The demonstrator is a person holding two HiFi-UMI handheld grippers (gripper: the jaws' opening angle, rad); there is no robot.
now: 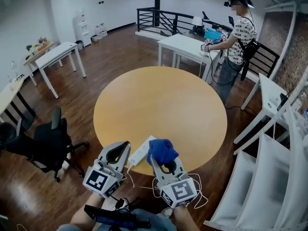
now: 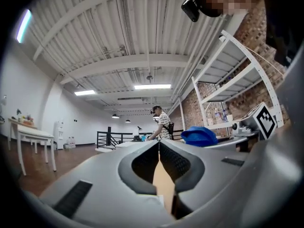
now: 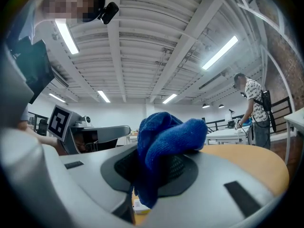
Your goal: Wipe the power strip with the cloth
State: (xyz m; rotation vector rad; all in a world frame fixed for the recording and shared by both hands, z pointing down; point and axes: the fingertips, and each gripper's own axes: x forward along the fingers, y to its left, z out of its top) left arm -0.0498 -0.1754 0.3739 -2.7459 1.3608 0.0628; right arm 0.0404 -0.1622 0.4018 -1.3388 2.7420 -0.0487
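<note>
Your left gripper [image 1: 126, 146] has its jaws clenched with nothing between them, and it points level across the near rim of the round wooden counter [image 1: 159, 95]. Your right gripper [image 1: 165, 161] has its jaws grasping the blue cloth [image 1: 162, 150], which bunches up over the tips. The white power strip [image 1: 140, 151] lies at the counter's 6 o'clock edge, between your two grippers and just beside the cloth on its left. Its white cable [image 1: 129, 176] hangs off the edge toward you, running between the two gripper bodies.

Nothing else sits on the counter. Around it, a black office chair [image 1: 45, 143] stands at 8 o'clock and a white table [image 1: 60, 57] at 10 o'clock. Another white table [image 1: 185, 44] stands at 1 o'clock, where a person [image 1: 238, 37] stands working. A black railing [image 1: 163, 20] crosses at 12 o'clock. White shelving [image 1: 269, 167] stands close by at 4 o'clock, near your right side.
</note>
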